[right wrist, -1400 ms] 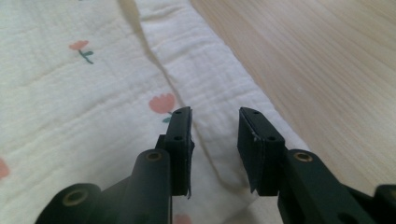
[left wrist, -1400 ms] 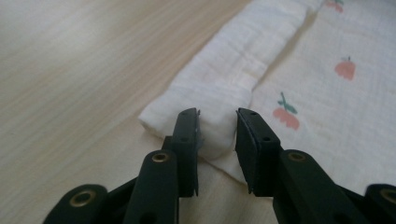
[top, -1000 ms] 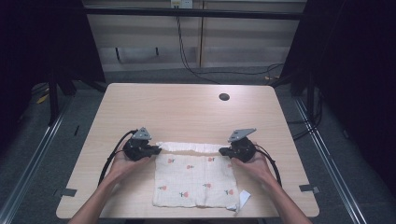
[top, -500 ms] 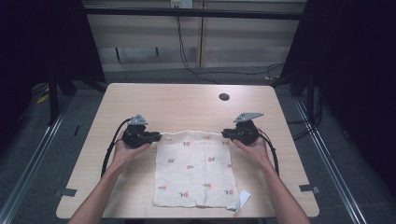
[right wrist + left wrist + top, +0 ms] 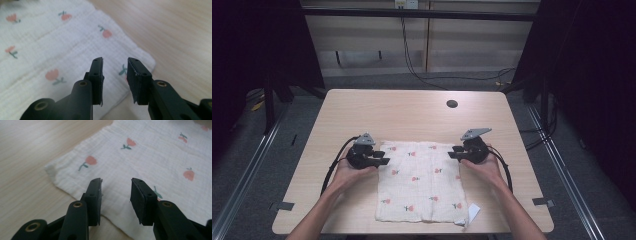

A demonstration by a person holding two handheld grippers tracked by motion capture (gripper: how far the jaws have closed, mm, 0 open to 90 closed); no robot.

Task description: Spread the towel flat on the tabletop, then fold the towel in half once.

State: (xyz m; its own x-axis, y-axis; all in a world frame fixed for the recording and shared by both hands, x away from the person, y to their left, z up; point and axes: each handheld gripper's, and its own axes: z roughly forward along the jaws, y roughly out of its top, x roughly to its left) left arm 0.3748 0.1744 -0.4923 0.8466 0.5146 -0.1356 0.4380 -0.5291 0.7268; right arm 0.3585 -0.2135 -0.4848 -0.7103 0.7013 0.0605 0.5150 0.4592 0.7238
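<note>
From the high view, a white cloth (image 5: 422,182) with small red flowers lies spread flat near the front edge of the bench (image 5: 412,110), about midway between its left and right edges. The left tool (image 5: 382,161) sits at the cloth's far left corner and the right tool (image 5: 453,152) at its far right corner. Both tools have just been opening, and the cloth lies flat between them. The spreading looks done, to my eye; what seems left is drawing the hands away, or a fresh fold if one is meant. A small white tag (image 5: 473,212) pokes out at the cloth's front right corner, and a dark round hole (image 5: 452,104) sits toward the bench's far right.

In the left gripper view, the left tool (image 5: 116,191) stands open over the cloth (image 5: 160,157), its black flat pads apart and pinching nothing. The fabric is a soft, crinkled weave with a thin hemmed edge.

In the right gripper view, the right tool (image 5: 115,70) is likewise open above a rounded cloth corner (image 5: 143,60), free of it. The bench top is pale wood grain, smooth and matte.
</note>
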